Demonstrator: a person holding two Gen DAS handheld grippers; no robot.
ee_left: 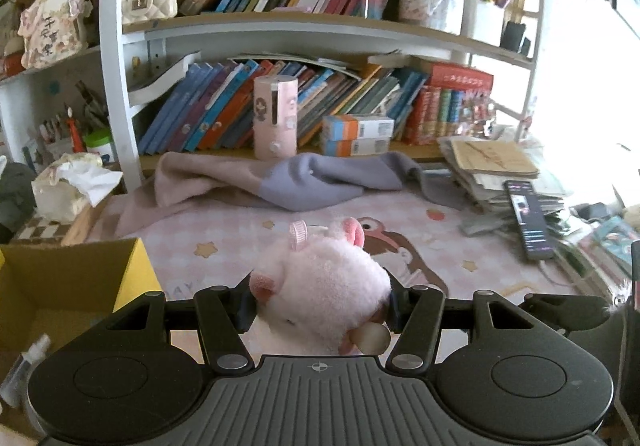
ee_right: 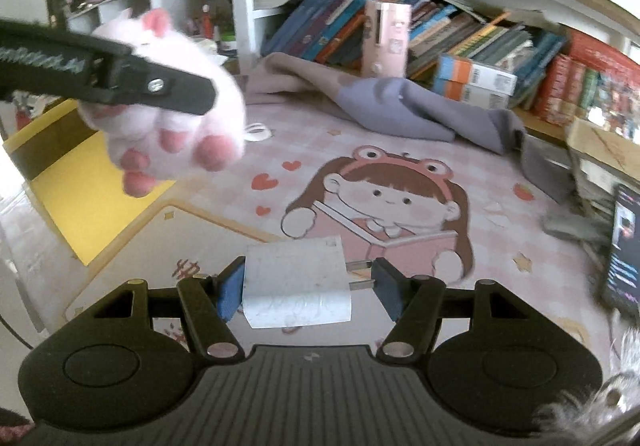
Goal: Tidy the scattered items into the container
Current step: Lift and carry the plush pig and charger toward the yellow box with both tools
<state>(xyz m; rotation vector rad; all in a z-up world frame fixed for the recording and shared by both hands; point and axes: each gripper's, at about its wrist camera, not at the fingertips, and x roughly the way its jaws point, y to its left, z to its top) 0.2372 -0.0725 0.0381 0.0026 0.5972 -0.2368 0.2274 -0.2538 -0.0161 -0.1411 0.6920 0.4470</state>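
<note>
Above the bench's pink cartoon mat [ee_right: 400, 182], the left gripper [ee_left: 320, 304] has its jaws clamped on a pink plush toy [ee_left: 324, 282], held in the air beside the yellow box [ee_left: 132, 278]. The right gripper [ee_right: 308, 288] has its jaws closed on a white charger plug [ee_right: 296, 282], lifted just over the mat.

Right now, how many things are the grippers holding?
2. The left gripper holds a pink plush above the mat, near the yellow box. The right gripper holds a white plug over the mat. More items may lie unseen.
</note>
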